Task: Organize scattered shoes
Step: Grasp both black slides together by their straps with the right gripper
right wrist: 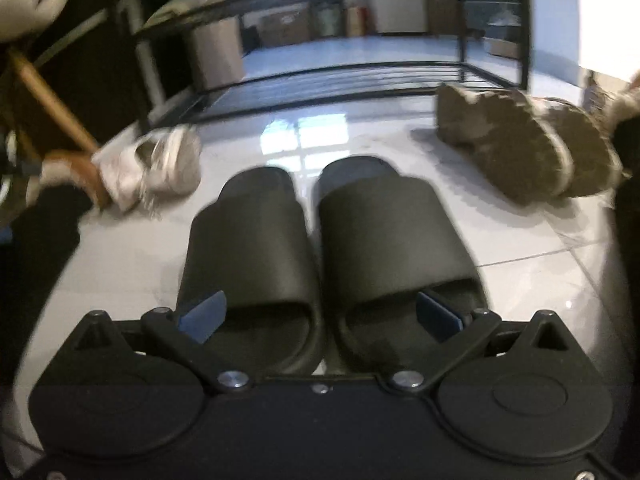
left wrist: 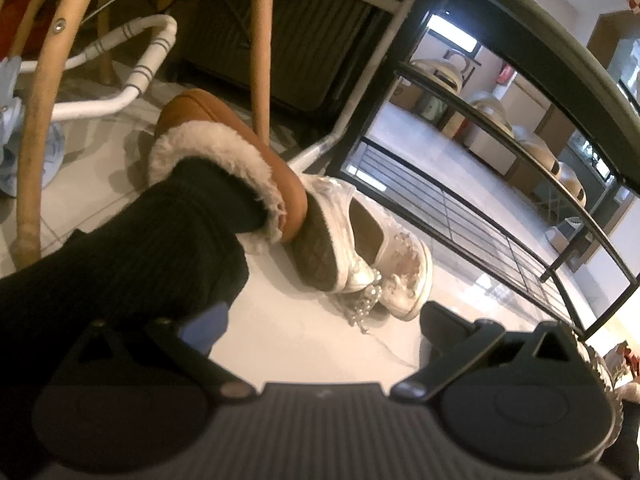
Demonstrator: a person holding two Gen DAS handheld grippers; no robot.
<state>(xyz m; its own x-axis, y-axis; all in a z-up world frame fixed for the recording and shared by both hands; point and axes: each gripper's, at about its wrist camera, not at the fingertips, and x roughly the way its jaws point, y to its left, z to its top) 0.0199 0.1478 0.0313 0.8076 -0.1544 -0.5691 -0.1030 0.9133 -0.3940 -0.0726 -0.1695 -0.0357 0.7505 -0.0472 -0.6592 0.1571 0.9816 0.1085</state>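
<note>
Two grippers: the left gripper (left wrist: 316, 332) hangs over the floor with its fingers spread wide and nothing between them; the right gripper (right wrist: 318, 314) sits low over the black slides (right wrist: 320, 248), fingers also wide, one blue pad (right wrist: 202, 314) at the outer edge of the left slide and the other at the outer edge of the right slide.
Where the shoes are: the slides lie side by side on the white tile floor (right wrist: 120, 264), toes toward the black shoe rack (right wrist: 360, 76); the white sneakers (left wrist: 372, 248) lie in a heap just ahead of the left gripper, one tipped so its sole shows; two more shoes (right wrist: 520, 148) lie sole-up to the right, near the rack's leg.
Foot in the way: the person's own tan fur-lined slipper (left wrist: 240, 148) and black sock press against the tipped sneaker.
Step, as I judge it: the right gripper looks set to close on both slides at once.
Risk, squeeze: soft slides may buckle or one may slip out if the pads catch only the outer walls.
Risk, lift: gripped at the heel end, the long toes may droop and knock the rack's lower bar.
Risk, left side: the beaded laces (left wrist: 366, 304) trailing from the sneakers could snag a finger or drag the second shoe.
Risk, crowding: the wooden chair leg (left wrist: 262, 48) and the foot leave little room near the sneakers.
Unclear: the right view is blurred, so pad contact cannot be told.
</note>
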